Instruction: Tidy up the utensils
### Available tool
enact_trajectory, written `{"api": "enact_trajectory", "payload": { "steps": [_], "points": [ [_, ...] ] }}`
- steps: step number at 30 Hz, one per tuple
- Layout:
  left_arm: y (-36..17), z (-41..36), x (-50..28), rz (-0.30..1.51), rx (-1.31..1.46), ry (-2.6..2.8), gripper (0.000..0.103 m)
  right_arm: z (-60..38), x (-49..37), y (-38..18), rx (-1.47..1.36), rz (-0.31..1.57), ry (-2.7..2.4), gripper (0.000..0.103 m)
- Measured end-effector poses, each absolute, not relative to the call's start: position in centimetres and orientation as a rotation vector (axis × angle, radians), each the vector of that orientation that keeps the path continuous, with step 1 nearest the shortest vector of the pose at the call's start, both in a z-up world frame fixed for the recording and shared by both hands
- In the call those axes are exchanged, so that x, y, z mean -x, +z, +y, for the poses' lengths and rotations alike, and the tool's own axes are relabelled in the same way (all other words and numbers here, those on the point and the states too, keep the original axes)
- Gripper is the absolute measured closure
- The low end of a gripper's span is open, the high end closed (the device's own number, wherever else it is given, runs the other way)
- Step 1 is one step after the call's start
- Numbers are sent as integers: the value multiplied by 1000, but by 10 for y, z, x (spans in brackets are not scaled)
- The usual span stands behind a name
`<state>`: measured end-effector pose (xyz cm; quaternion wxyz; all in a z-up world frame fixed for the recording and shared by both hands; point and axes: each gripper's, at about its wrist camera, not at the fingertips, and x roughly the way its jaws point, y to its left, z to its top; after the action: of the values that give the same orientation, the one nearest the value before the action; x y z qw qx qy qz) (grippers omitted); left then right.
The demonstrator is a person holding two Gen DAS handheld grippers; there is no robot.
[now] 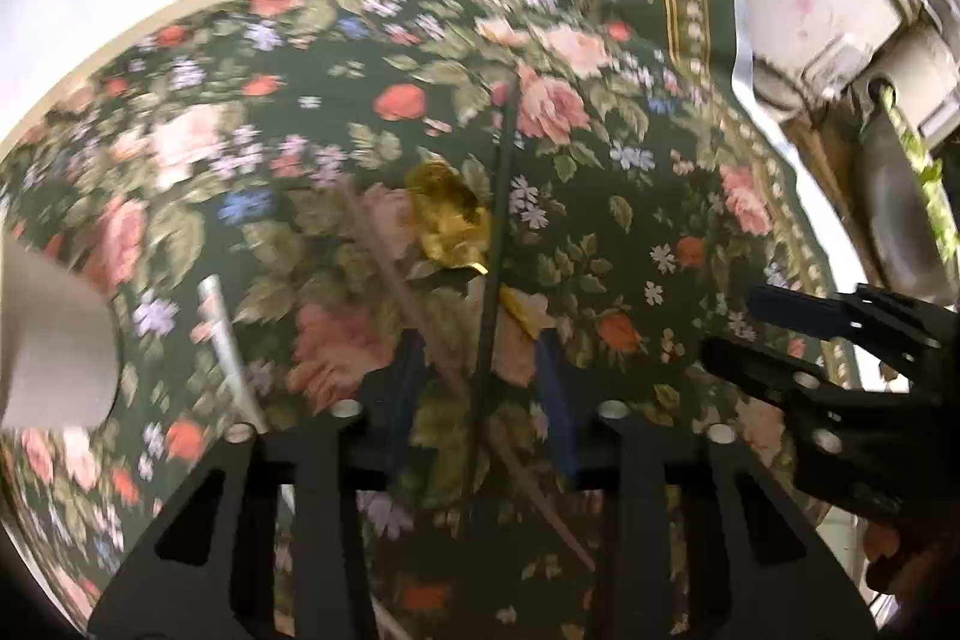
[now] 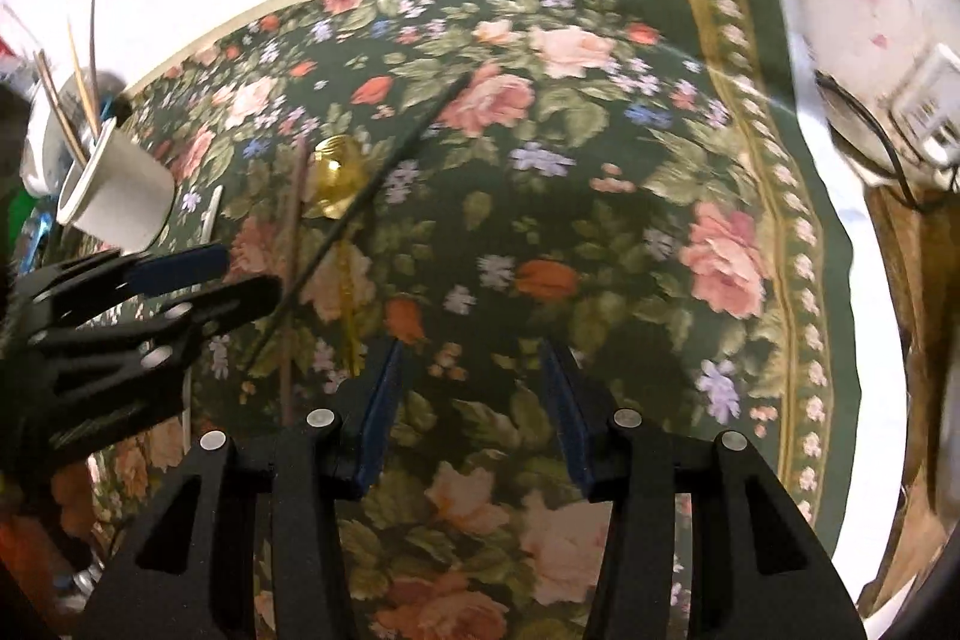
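Straight ahead of the left gripper (image 1: 480, 388), whose jaws stand open and hold nothing, a small heap of utensils lies on the floral cloth over the worktop (image 1: 600, 196). A black chopstick (image 1: 501, 196) runs its long axis almost directly away from the jaws, passing through the gap between them, while a brown chopstick (image 1: 408, 298) crosses it on a slant from far left to near right. A gold spoon (image 1: 447, 214) has its bowl just beyond the fingertips, and its handle angles back toward the right-hand finger. A white utensil handle (image 1: 225, 340) lies off to the left of the jaws, outside their reach. The right gripper (image 2: 474, 400) is also open and empty, with only bare cloth ahead of it; from there the heap sits well off to its left, near the left gripper's tips. A white cup (image 2: 120, 196) holding a few sticks stands beyond and to the left of both. By my reading the left gripper is the nearer one, and since the black chopstick lies along its approach line, closing across that shaft seems the natural grasp, though the crossing brown stick may get caught too.
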<state>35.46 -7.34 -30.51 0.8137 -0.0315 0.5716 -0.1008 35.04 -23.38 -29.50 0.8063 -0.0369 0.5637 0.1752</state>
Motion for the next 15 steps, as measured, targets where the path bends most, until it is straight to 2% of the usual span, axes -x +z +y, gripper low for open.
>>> {"api": "enact_trajectory", "payload": {
  "steps": [2, 4, 7, 15],
  "points": [
    [-312, -75, -364, 1251, 63, -227, 81, -239, -350, -295, 64, 1211, 368, 59],
    [-316, -75, -370, 1269, 72, -231, 83, -245, -348, -296, 55, 1214, 363, 59],
    [-315, -72, -375, 1283, 104, -241, 98, -248, -346, -294, 46, 1213, 363, 59],
    [-299, -61, -345, 1264, 110, -234, 99, -248, -344, -287, 26, 1188, 376, 59]
  ]
}}
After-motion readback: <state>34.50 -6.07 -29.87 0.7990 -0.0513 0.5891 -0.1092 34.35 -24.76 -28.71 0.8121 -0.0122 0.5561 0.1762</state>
